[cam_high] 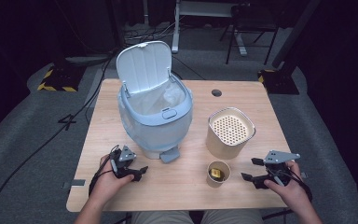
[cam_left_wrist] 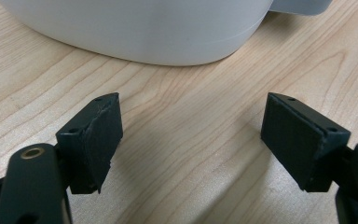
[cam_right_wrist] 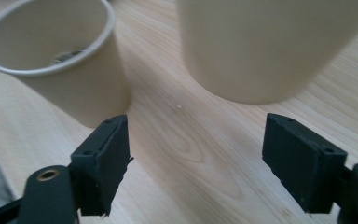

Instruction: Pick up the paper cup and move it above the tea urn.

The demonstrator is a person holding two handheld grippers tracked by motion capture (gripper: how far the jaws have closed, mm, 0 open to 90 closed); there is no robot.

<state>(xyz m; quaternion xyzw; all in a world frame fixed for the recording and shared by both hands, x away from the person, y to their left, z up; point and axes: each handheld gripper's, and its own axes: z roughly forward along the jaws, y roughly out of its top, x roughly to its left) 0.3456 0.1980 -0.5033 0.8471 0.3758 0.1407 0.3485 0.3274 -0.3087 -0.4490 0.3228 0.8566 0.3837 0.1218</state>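
Observation:
A pale blue pedal bin (cam_high: 154, 119) stands on the wooden table (cam_high: 186, 191) with its lid up and a white liner inside. My left gripper (cam_high: 141, 171) sits low by the bin's front left; its jaws are open and empty, facing the bin's base (cam_left_wrist: 144, 32), with bare wood between them at the left gripper (cam_left_wrist: 193, 121). A small paper cup (cam_high: 218, 173) holds something yellowish. To the cup's right, my right gripper (cam_high: 250, 169) is open and empty. Just beyond the right gripper (cam_right_wrist: 198, 140) stand the cup (cam_right_wrist: 74, 88) and a beige canister (cam_right_wrist: 265, 51).
The beige canister (cam_high: 230, 135) with a perforated top stands right of the bin, behind the cup. The bin's foot pedal (cam_high: 169, 155) juts toward the front edge. A round cable hole (cam_high: 216, 93) lies at the table's far side. Dark floor with cables and stands surrounds the table.

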